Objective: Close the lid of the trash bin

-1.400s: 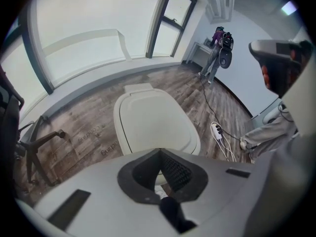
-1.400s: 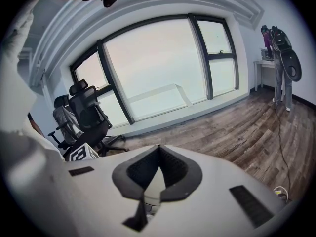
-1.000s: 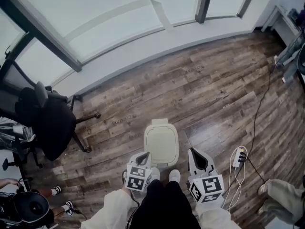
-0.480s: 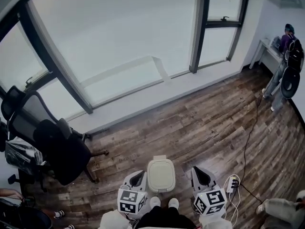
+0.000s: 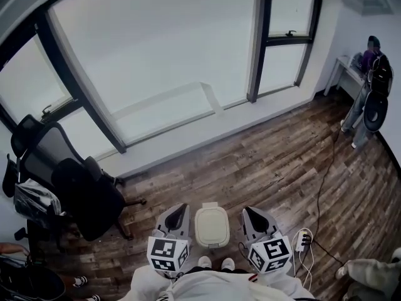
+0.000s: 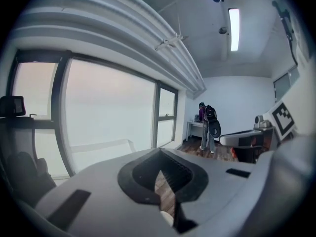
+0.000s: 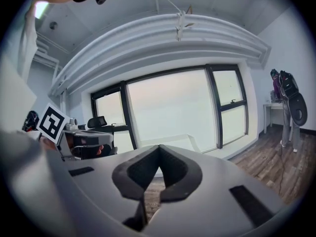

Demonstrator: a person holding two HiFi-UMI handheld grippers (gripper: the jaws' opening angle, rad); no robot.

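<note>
Editor: Where is the trash bin [image 5: 212, 227]?
Photographer: On the wooden floor [image 5: 269, 162], lid [image 5: 212, 221] down, between the two tools, just ahead of the person's shoes [image 5: 204, 262].
Editor: And the tools?
Photographer: Left tool [image 5: 178, 208] and right tool [image 5: 246, 211] both clenched, tips together on nothing.

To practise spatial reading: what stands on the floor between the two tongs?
The closed bin stands between the left tongs and the right tongs, touching neither; the head view shows this.
</note>
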